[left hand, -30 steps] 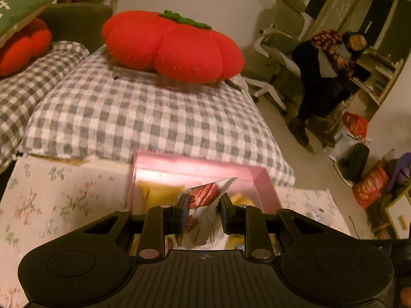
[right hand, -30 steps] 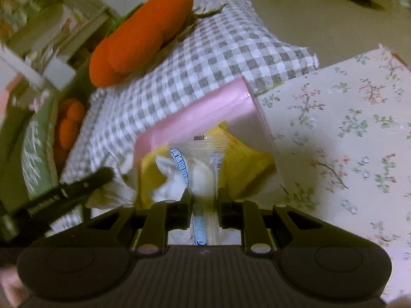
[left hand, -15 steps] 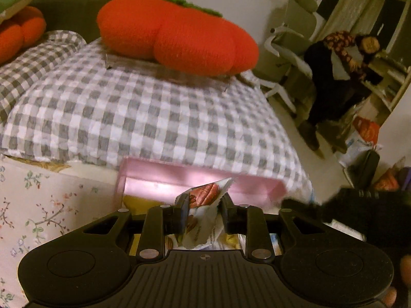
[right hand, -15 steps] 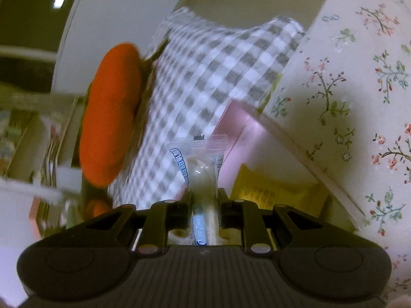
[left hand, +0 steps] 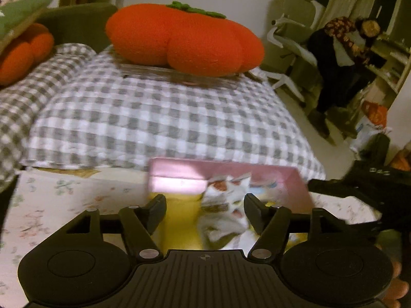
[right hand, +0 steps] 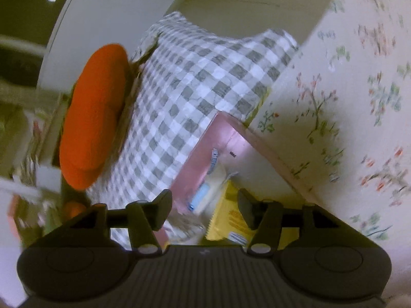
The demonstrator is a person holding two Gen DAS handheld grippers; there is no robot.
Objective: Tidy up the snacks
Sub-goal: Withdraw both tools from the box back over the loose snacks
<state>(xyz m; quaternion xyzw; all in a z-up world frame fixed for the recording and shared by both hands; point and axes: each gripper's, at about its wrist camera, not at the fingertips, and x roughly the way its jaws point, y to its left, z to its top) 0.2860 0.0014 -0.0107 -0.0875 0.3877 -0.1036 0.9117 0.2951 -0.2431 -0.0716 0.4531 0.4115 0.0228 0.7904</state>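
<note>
A pink box stands on the floral tablecloth, holding yellow packets and other snacks. My left gripper is open above it; a white snack packet with red-brown print lies loose in the box between the fingers. My right gripper is open over the same pink box, seen tilted. A clear packet with blue print lies inside against the box wall, beside a yellow packet. The right gripper's black body shows in the left wrist view.
A floral tablecloth covers the table. Behind the box lies a grey checked cushion with a large orange pumpkin pillow on it. A person sits at a desk at far right, with bags on the floor.
Both grippers have opened. The white red-print packet dropped from the left gripper into the box, and the clear blue-print packet dropped from the right gripper into the box.
</note>
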